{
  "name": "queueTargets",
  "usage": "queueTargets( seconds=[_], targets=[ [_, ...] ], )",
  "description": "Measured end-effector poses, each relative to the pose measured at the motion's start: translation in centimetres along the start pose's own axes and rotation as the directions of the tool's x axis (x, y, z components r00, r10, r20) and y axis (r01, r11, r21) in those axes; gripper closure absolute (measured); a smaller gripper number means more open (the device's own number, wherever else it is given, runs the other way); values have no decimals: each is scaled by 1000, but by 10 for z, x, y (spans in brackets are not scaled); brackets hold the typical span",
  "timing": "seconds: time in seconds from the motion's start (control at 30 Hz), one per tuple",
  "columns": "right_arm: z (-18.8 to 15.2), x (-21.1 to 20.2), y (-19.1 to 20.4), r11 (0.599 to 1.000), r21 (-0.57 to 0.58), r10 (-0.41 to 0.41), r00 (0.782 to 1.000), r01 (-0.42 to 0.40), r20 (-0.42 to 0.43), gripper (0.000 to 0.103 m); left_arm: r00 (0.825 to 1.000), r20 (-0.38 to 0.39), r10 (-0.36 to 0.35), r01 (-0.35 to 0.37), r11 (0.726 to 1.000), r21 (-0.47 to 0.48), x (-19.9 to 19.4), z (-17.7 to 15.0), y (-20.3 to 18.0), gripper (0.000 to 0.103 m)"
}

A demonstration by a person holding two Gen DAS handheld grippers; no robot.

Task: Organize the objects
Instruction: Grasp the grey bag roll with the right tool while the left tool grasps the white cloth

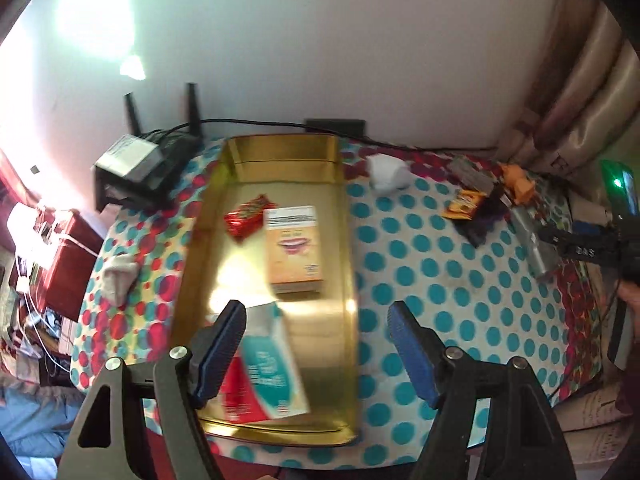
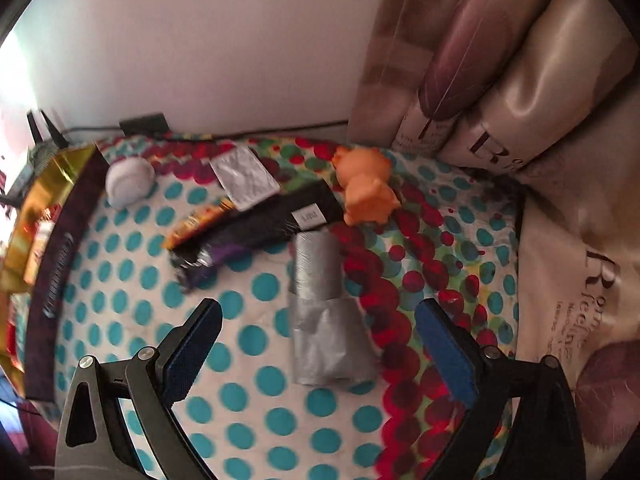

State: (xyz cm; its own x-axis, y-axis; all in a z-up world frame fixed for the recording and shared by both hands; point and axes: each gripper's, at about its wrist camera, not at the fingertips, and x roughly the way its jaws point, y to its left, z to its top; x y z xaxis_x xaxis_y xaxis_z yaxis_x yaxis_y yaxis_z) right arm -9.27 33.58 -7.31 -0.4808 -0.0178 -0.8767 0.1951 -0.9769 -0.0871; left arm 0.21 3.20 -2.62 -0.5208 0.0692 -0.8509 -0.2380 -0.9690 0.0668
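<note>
Blue-padded jaws of the left gripper (image 1: 316, 354) fill the bottom of the left wrist view, spread apart and gripping nothing; a teal and red carton (image 1: 266, 372) lies just beyond its left finger, loose in the gold tray (image 1: 348, 240), long axis running up the frame with a slight lean. Further up the tray sit a tan box (image 1: 294, 250), its long axis also up the frame, and a red wrapper (image 1: 246, 216) touching its upper left corner, so the tray looks to be the collecting place. In the right wrist view, the right gripper (image 2: 320, 354) is likewise released and empty, poised over a grey taped roll (image 2: 326, 312) on the dotted cloth (image 2: 120, 280), likely the next pick. Its long axis runs up the frame, between the fingers. Beyond it lie a black pouch (image 2: 276, 220), an orange toy (image 2: 366, 190), a silver packet (image 2: 244, 180) and a white ball (image 2: 130, 182).
</note>
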Motion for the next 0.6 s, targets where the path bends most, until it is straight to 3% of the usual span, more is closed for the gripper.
queueTargets(
  seconds=[0.17, 0.4, 0.6],
  targets=[
    [-1, 23, 0, 1000, -21, 17, 1000, -18, -16, 9, 1000, -22, -7, 7, 1000, 1, 7, 7, -26, 21],
    [-4, 53, 4, 998, -53, 14, 996, -18, -84, 31, 998, -39, -51, 49, 998, -39, 13, 19, -40, 16],
    [-10, 66, 4, 998, -43, 29, 992, -34, -121, 39, 998, -48, -42, 39, 997, -61, 20, 26, -43, 15]
  ],
)
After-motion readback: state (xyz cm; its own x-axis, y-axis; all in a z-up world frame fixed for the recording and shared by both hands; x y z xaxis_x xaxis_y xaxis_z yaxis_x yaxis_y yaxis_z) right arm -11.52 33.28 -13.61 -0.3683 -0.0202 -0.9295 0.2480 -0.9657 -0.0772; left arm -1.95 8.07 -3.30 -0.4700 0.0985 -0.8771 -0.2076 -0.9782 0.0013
